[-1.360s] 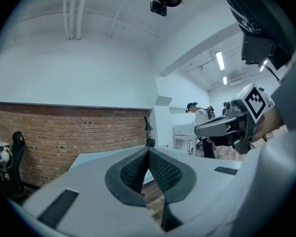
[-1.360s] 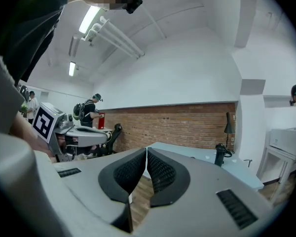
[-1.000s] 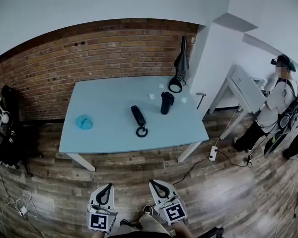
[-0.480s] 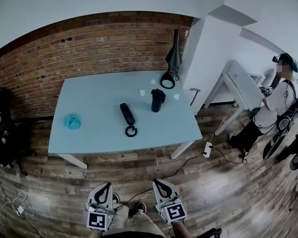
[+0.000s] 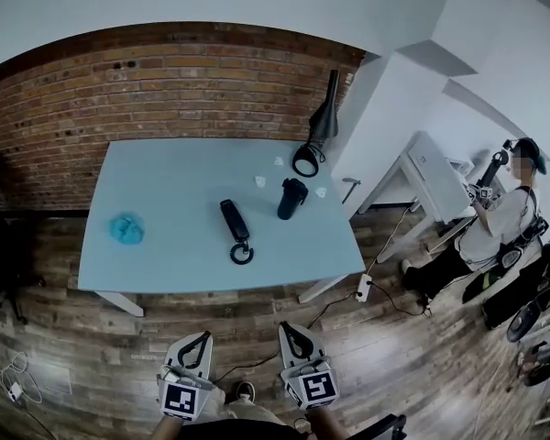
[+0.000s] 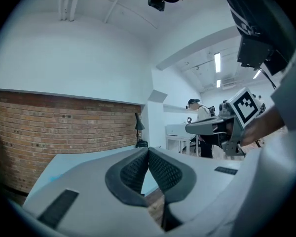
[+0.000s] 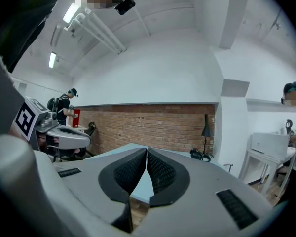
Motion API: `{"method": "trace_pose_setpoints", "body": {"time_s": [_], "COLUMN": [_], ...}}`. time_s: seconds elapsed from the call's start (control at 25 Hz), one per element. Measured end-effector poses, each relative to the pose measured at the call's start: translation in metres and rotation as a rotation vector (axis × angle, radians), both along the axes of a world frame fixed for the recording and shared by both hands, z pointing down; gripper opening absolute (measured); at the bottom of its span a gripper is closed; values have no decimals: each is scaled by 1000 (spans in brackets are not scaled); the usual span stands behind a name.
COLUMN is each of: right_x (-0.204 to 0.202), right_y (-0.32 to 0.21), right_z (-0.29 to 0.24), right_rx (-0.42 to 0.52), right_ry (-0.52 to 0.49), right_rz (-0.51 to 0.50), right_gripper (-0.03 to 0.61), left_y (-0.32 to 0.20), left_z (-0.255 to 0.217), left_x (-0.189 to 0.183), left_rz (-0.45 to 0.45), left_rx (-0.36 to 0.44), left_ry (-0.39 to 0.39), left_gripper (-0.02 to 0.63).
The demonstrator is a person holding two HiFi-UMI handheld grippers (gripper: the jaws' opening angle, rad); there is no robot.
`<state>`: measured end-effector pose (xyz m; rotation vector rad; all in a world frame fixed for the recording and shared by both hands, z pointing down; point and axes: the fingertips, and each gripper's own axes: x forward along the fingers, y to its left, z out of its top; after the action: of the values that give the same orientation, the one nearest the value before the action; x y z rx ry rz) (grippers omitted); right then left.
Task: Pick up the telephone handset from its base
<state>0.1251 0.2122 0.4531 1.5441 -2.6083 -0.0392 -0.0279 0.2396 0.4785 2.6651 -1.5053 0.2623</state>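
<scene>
- Since a second ago the head view has swung. The counter (image 5: 165, 177) and all it carries has slid a little leftward, and the bystander (image 5: 497, 232) at far right now stands lower in view. Both grippers remain at the bottom edge.
- Left gripper (image 5: 200, 339): its fingers (image 6: 135, 172) are pressed together on nothing. It is held over the wooden floor (image 5: 119, 356), well short of the counter.
- Right gripper (image 5: 285, 330): its fingers (image 7: 160, 172) are likewise together and empty, and it is just as far back.
- The telephone handset (image 5: 234, 219) lies untouched near the counter's middle, with a black ring-shaped piece (image 5: 241, 254) at its near end. Whether a base sits under it I cannot tell.
- Progress, as I judge it: nothing is done yet. The approach, the parting of the fingers, the grasp and the lift all remain.
- Other things on and past the counter:
  - a teal lump (image 5: 126, 228) near the left edge, well apart from the handset
  - a black cup (image 5: 291, 198) near the handset's right
  - a black lamp (image 5: 317, 128) at the back right corner
  - a white desk (image 5: 437, 174) beyond
- In the way: the counter's near side looks open. A power strip (image 5: 361, 288) and its cable lie on the floor off the right front leg. The cup is the nearest thing to knock.
</scene>
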Motion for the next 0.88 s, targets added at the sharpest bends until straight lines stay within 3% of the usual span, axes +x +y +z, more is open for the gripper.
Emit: {"method": "trace_pose_setpoints", "body": {"time_s": [0.24,0.44,0.68,0.88], "right_x": [-56,-85,-74,-57], "right_y": [-51,-73,-110,-163], "right_z": [-33,-37,-37,-32], "right_rx": [79,80,106,109], "right_ry": [43,65,88,55], "right_rz": [9,23,71,71], "right_gripper": [12,12,11,9], "left_y": [-28,-49,-87,-132], "left_z": [0,7,23,28], "left_x": [-37,-67,-76,-74], "left_rz": [64,85,109,56], "left_rx": [30,-5,-29,-50], "left_ry": [2,21,-12,-26], "left_gripper": [18,18,18,18]}}
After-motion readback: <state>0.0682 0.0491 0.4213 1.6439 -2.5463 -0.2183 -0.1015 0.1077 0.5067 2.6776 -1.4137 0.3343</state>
